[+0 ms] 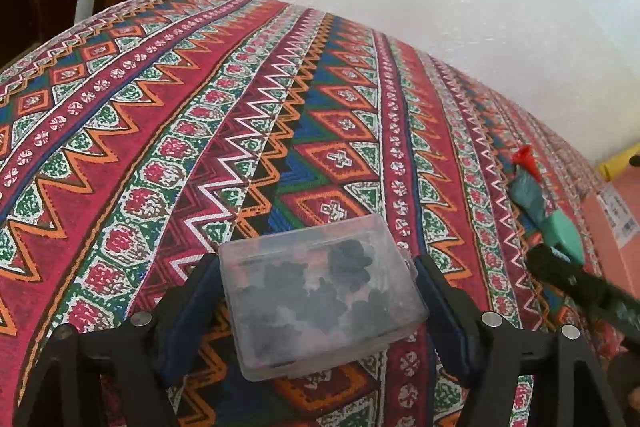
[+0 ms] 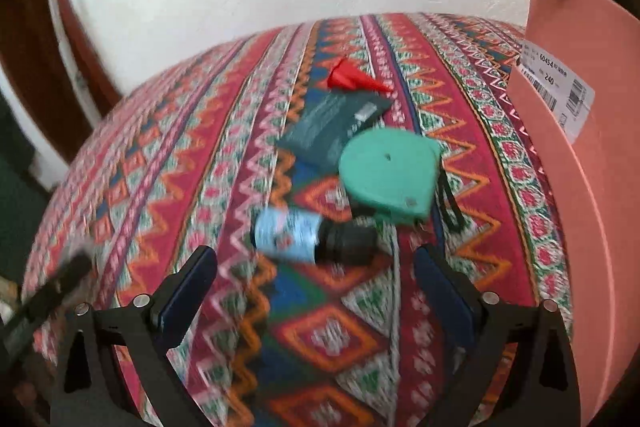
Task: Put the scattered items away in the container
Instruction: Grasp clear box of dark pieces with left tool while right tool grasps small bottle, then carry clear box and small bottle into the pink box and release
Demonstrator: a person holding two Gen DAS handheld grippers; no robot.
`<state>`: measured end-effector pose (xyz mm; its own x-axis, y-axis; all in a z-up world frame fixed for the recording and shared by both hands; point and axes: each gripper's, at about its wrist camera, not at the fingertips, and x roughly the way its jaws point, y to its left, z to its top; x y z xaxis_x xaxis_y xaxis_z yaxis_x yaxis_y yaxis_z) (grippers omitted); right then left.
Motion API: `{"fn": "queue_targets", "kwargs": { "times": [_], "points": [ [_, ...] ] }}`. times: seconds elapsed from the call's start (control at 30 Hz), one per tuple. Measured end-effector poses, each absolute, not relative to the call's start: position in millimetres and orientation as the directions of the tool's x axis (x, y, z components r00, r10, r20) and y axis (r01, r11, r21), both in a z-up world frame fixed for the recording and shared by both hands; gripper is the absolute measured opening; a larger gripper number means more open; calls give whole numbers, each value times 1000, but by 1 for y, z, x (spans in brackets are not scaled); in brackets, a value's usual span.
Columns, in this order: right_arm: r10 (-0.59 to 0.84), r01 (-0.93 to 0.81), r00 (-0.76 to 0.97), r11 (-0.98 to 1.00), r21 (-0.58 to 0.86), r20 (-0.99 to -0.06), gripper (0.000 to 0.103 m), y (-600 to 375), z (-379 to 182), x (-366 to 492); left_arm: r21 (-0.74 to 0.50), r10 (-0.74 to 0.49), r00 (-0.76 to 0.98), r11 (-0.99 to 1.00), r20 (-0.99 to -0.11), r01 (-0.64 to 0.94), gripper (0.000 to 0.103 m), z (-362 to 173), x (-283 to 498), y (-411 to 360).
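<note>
The left gripper (image 1: 318, 291) is closed on a small clear plastic box (image 1: 320, 297) with dark small pieces inside, its two blue-padded fingers pressed against the box's short sides, holding it over a bright cloth (image 1: 168, 131) patterned in red, orange and green zigzags. The right gripper (image 2: 316, 275) holds nothing and its jaws stand wide, aimed at a cluster of loose items on the same cloth. Nearest its fingertips lies a small bottle (image 2: 308, 237) on its side, with a pale blue label and a black cap. Just behind it sits a green tape measure (image 2: 386, 173) with a black wrist strap, resting partly on a dark teal packet (image 2: 328, 131), and beyond that a small red cone (image 2: 348, 77). A tall pink container (image 2: 576, 163) with a printed label stands at the right edge of the cloth, near the cluster. The step in hand appears to be carrying the clear box toward the pink container while the right gripper lines up on the bottle. The next move likely calls for lowering the wide jaws around the bottle's body, which may roll, then closing gently.
</note>
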<state>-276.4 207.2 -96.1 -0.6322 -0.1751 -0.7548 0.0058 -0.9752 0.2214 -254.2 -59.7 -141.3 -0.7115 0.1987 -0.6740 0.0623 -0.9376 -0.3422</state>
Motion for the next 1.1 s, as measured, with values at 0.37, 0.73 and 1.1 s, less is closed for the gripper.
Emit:
{"fn": "queue_targets", "kwargs": {
  "times": [0.37,0.73,1.1],
  "points": [
    [-242,25,-598,-958,285,-764,65,207,-79,-245,-327,217,-699,-945,-682,26,79,-137,-237,-60],
    [-270,116,-635,-960,256,-724,66,177,-25,-167,-155,130,-752,-987,-646,-38,79,-80,-153,-41],
    [-197,180,-817,-980,84,-542,66,153,55,-102,-140,173,-857,-983,-486,-119,79,16,-104,-26]
  ]
}}
